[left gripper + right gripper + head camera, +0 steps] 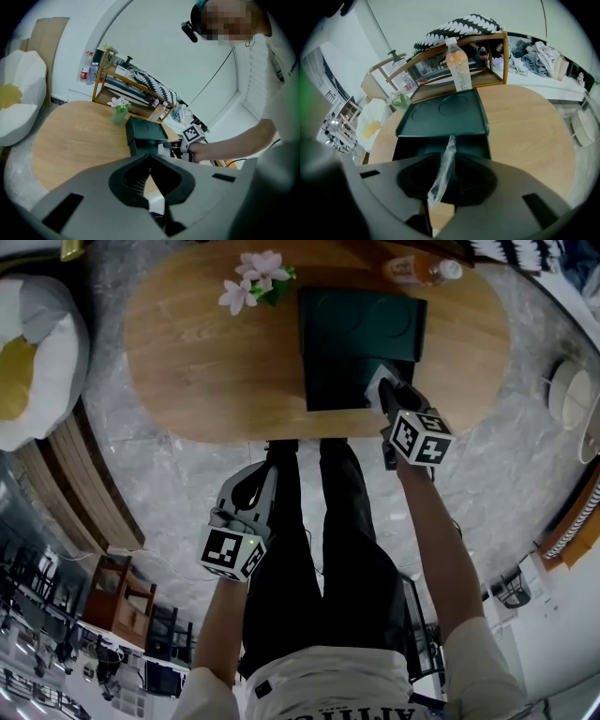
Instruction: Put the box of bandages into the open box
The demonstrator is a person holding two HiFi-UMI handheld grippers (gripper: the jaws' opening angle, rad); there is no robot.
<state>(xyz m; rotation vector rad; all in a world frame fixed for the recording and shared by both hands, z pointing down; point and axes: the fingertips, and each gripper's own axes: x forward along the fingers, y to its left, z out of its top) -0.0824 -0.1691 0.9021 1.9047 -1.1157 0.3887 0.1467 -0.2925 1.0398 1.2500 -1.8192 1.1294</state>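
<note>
A dark green open box (361,343) stands on the oval wooden table (206,362), its lid tipped back. My right gripper (382,390) hangs over the box's near right corner, pointing steeply down into it. In the right gripper view a thin, pale, plastic-wrapped pack, the box of bandages (443,164), stands edge-on between the right gripper (449,140) jaws, which are slightly apart, above the box's cavity (440,150). My left gripper (248,488) hangs low beside my legs, off the table. In its own view the left gripper (150,161) has its tips together and holds nothing.
A small vase of pink flowers (258,279) and an orange drink bottle (417,270) stand at the table's far side. A white and yellow cushion (37,352) lies left of the table. A wooden shelf (487,56) stands behind it.
</note>
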